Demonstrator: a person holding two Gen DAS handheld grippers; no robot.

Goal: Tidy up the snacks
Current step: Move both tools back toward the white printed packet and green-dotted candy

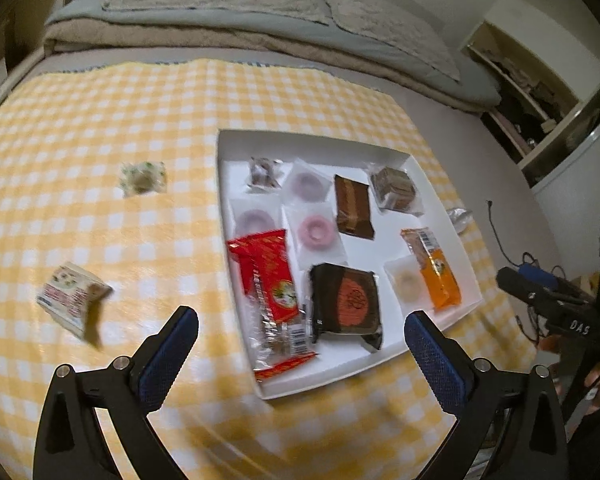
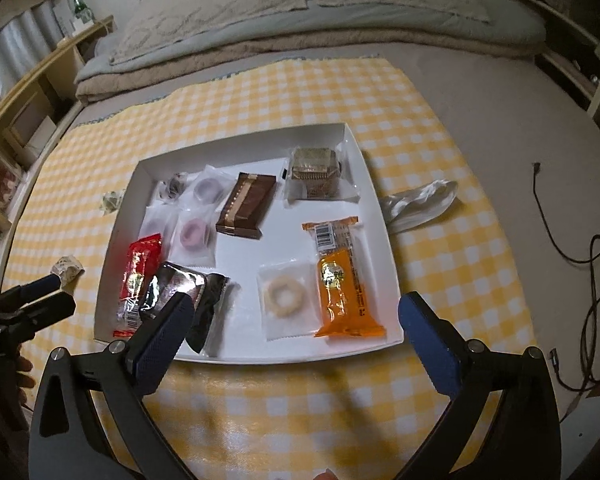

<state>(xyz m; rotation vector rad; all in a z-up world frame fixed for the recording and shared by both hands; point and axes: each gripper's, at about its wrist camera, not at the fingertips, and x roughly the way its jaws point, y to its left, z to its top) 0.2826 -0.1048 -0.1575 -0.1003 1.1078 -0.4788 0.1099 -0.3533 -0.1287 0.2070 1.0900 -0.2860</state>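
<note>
A white tray (image 1: pixel 312 138) (image 2: pixel 244 136) lies on the yellow checked cloth and holds several wrapped snacks. Among them are a red packet (image 1: pixel 266 276), a black packet with an orange disc (image 1: pixel 346 304), an orange packet (image 2: pixel 340 288), pink ring biscuits (image 1: pixel 315 229) and a brown bar (image 2: pixel 246 206). Two snacks lie on the cloth left of the tray: a green-white one (image 1: pixel 143 178) and a white packet (image 1: pixel 74 300). My left gripper (image 1: pixel 300 316) hovers open over the tray's near left part, holding nothing. My right gripper (image 2: pixel 296 300) hovers open over the tray's near edge, also holding nothing.
A crumpled clear wrapper (image 2: pixel 420 200) lies on the cloth just right of the tray. Folded blankets and pillows (image 1: pixel 220 8) line the far side. A black cable (image 2: pixel 580 248) runs over the bare surface at right. Shelves stand at both sides.
</note>
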